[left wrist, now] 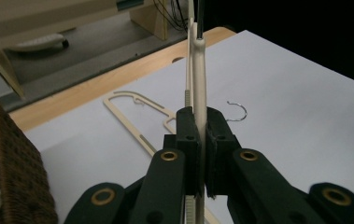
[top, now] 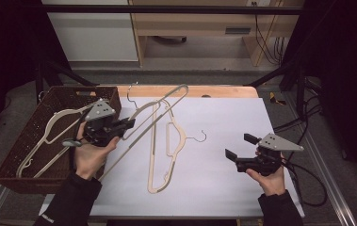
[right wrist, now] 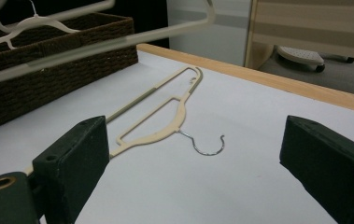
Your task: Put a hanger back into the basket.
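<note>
My left gripper (top: 128,125) is shut on a cream plastic hanger (top: 159,110) and holds it tilted above the white sheet, its wire hook (top: 129,92) toward the far side. In the left gripper view the black jaws (left wrist: 200,128) pinch the hanger's bar (left wrist: 198,60) edge-on. A second cream hanger (top: 153,155) lies flat on the sheet, hook (top: 200,136) pointing right. My right gripper (top: 239,146) hovers open to its right with nothing between the jaws. The right gripper view (right wrist: 200,158) looks at this flat hanger (right wrist: 165,133), and the raised hanger (right wrist: 95,44) crosses the top.
A brown wicker basket (top: 6,174) stands at the table's left with another pale hanger (top: 53,125) inside. The white sheet (top: 223,188) covers most of the wooden table (top: 214,92). Cables trail off the right edge. Shelving stands beyond the far edge.
</note>
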`<state>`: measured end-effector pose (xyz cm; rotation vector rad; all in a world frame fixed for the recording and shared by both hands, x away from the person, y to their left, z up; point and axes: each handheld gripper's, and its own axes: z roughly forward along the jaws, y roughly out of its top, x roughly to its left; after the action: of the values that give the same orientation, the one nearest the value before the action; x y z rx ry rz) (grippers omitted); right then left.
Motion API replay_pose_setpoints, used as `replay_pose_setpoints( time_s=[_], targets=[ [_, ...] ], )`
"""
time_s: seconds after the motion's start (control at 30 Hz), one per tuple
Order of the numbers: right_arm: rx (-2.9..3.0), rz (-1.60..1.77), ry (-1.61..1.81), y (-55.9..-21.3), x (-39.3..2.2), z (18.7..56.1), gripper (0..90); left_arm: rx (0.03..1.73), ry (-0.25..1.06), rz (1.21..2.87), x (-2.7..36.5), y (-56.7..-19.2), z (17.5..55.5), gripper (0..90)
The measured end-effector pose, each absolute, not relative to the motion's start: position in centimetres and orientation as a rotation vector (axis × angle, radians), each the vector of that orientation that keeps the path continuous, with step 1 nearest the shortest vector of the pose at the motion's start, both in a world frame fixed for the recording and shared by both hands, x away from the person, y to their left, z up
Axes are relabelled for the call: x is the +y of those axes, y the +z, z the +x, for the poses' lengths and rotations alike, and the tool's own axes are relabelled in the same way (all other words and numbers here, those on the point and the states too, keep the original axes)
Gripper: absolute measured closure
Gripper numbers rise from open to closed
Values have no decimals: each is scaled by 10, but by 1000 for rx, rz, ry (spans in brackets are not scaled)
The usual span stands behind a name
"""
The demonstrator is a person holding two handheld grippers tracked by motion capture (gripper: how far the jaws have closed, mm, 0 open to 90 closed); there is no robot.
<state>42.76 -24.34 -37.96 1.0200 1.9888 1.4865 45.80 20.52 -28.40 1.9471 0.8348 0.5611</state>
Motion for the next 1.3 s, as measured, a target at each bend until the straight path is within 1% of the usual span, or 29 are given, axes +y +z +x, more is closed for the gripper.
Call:
replay_pose_setpoints(
  time_s=[0.13,0.3,0.43,0.57,0.8,1.0,1.3],
  targets=[
    [1979,1027,1480,-379,-248,426,76,784,581,1943,219,-256,450,862],
    [1959,1021,1471,-376,-249,423,63,734,587,1921,244,-231,447,862],
    [1945,1020,1464,-375,-251,421,57,702,617,1913,267,-217,445,862],
    [1947,1021,1460,-375,-251,420,56,701,650,1925,289,-211,449,862],
    [1955,1020,1454,-375,-249,421,55,692,599,1950,330,-217,464,861],
    [1952,1015,1456,-374,-249,420,54,731,559,1914,363,-230,477,861],
    [1958,1005,1455,-375,-247,421,54,832,577,1959,391,-253,496,862]
  ],
)
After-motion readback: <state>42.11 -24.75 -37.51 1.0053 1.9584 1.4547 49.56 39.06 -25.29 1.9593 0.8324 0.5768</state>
